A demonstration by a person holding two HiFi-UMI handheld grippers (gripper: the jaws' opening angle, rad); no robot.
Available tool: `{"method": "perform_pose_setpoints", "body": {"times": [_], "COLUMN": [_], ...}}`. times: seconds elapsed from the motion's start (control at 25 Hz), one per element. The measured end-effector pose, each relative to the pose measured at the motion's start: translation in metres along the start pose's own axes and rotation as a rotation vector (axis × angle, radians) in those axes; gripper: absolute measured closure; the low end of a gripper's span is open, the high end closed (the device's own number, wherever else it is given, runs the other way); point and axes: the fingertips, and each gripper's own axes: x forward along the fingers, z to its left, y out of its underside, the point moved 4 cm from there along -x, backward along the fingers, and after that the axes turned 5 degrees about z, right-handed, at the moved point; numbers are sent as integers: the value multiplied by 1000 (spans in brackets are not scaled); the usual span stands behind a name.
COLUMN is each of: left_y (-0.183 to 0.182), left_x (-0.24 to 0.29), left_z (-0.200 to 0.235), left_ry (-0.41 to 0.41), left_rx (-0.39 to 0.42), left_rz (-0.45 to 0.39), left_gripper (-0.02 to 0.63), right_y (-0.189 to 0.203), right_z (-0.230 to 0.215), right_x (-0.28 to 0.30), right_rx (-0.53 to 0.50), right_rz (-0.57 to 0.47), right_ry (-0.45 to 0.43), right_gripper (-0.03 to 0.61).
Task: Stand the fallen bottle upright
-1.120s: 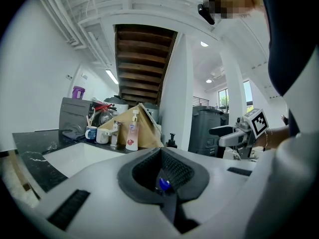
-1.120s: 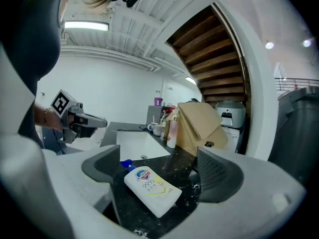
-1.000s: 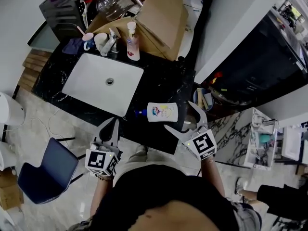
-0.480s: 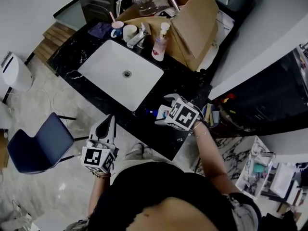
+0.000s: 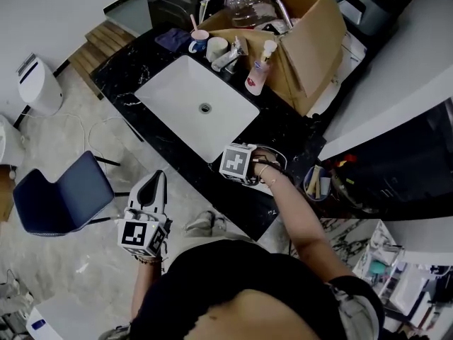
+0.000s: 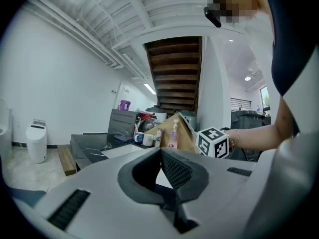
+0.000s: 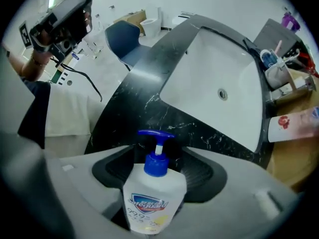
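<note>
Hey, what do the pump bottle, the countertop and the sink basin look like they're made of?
Pump bottle: likely plastic, glossy white body with printed label, blue pump head.
Countertop: looks like polished black stone, maybe marble, given white veins and sheen.
Sink basin: probably glazed ceramic, smooth uniform white.

The bottle point(image 7: 153, 193) is made of glossy white plastic and topped with a blue plastic pump point(image 7: 156, 164). The counter point(image 5: 283, 129) is finished in polished black stone veined with white. The sink point(image 5: 177, 98) is glazed smooth and white. The box point(image 5: 315, 37) is made of matt brown cardboard.
</note>
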Motion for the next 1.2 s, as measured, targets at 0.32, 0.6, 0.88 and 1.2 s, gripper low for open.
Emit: {"method": "perform_pose_setpoints", "body": {"times": [0.32,0.6,0.88,1.2], "left_y": [0,-7,-9,-9], "left_x": [2,15,29,46], "left_z": [4,-3,-13,-27], "left_ry": [-7,40,105,169], "left_rx": [-6,-1,24,43], "left_rz": [-12,5,5,31], "left_gripper": [611,611,611,611], "right_y": [1,10,42,90], "right_z": [-1,2,-15,-33], "right_x": [3,-10,-61,-132], "right_rx": [-20,11,143,445], "right_rz": [50,-23,-250,-690], "right_ry": [-10,-24,77,264], "right_gripper": [416,430,433,436]}}
